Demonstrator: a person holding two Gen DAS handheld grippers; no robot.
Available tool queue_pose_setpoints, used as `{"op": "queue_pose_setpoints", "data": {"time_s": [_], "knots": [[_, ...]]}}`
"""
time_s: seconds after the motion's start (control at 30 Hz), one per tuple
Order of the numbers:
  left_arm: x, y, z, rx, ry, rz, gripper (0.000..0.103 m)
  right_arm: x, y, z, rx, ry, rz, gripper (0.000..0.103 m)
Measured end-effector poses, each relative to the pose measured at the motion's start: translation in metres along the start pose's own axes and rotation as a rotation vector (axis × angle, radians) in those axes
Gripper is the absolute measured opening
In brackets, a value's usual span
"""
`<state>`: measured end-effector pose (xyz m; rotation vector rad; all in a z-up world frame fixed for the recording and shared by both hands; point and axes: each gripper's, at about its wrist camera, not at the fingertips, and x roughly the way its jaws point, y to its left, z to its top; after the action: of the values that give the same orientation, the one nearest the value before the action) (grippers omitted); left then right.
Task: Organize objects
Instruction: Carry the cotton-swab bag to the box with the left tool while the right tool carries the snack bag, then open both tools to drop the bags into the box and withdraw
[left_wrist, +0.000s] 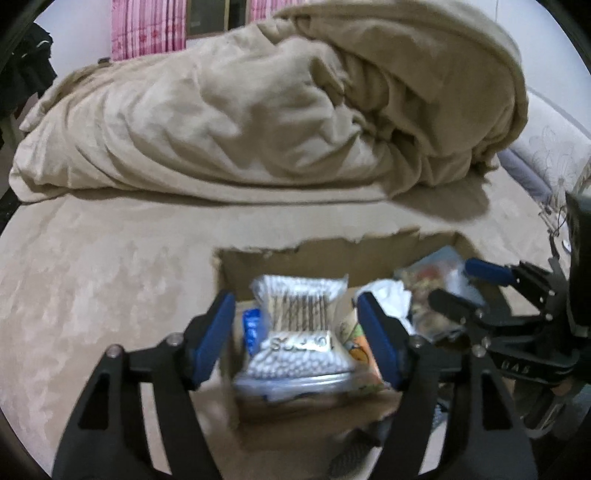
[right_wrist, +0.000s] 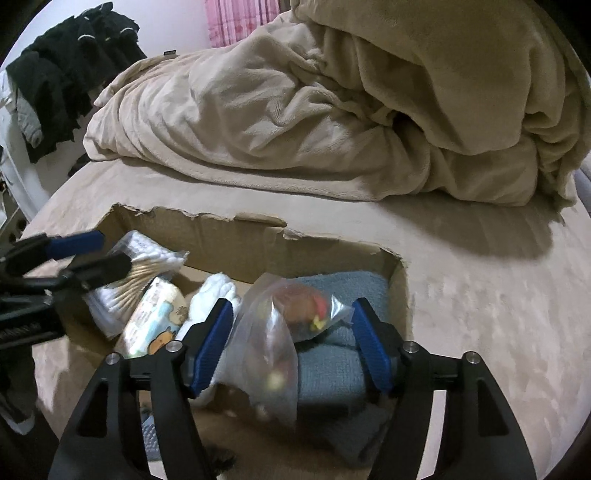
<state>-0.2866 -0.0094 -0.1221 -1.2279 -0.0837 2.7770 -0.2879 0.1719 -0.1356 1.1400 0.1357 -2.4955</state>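
A torn cardboard box (left_wrist: 332, 258) (right_wrist: 236, 240) sits on the bed. My left gripper (left_wrist: 295, 332) is open over its left part, jaws either side of a clear bag of cotton swabs (left_wrist: 299, 325) without touching it. The bag also shows in the right wrist view (right_wrist: 144, 269). My right gripper (right_wrist: 291, 336) is open over the box's right part, around a clear plastic bag of small colourful items (right_wrist: 273, 339), which lies on a folded blue-grey towel (right_wrist: 332, 365). A tissue pack with a cartoon print (right_wrist: 155, 325) and white cloth (right_wrist: 214, 295) lie between.
A crumpled beige duvet (left_wrist: 277, 110) (right_wrist: 332, 110) is heaped behind the box on the beige bedsheet (left_wrist: 92, 277). Dark clothes (right_wrist: 62, 74) hang at the far left. A pale pillow (left_wrist: 554, 147) lies at the right. The right gripper shows in the left wrist view (left_wrist: 465, 284).
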Motion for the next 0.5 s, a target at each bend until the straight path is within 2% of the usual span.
{"op": "queue_pose_setpoints", "data": {"time_s": [0.07, 0.33, 0.5], "knots": [[-0.012, 0.002, 0.002, -0.002, -0.013, 0.000, 0.071, -0.011, 0.001, 0.000, 0.003, -0.020, -0.005, 0.085], [-0.085, 0.011, -0.002, -0.038, -0.088, -0.011, 0.071, -0.062, 0.012, 0.002, 0.021, -0.076, -0.013, 0.086], [-0.130, 0.015, -0.014, -0.064, -0.130, -0.016, 0.080, -0.102, 0.022, 0.000, 0.022, -0.122, -0.013, 0.086]]}}
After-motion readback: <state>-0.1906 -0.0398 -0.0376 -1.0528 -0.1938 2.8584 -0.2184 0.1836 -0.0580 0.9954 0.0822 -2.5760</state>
